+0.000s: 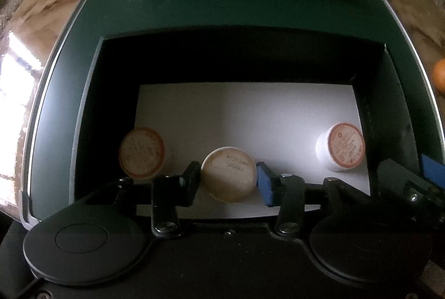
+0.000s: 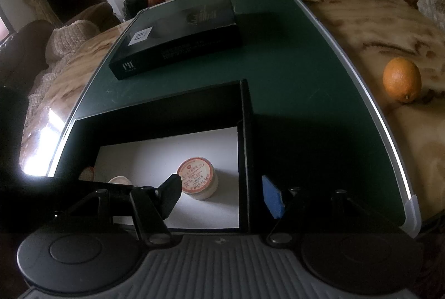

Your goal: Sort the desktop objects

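Note:
A black open box (image 1: pixel 91 104) with a white floor sits on the green mat. Three small round white containers with orange-rimmed lids lie in it: one at the left (image 1: pixel 141 152), one in the middle (image 1: pixel 228 174), one at the right (image 1: pixel 342 147). My left gripper (image 1: pixel 228 179) is inside the box, its fingers on either side of the middle container and touching it. My right gripper (image 2: pixel 222 196) is open, straddling the box's right wall (image 2: pixel 244 149), beside the right container (image 2: pixel 198 178). Its fingers also show in the left wrist view (image 1: pixel 434 169).
A flat black closed box (image 2: pixel 178 37) lies on the green mat (image 2: pixel 292 82) behind the open box. An orange (image 2: pixel 402 80) rests on the marbled tabletop to the right of the mat. A sofa and cabinets stand beyond the table.

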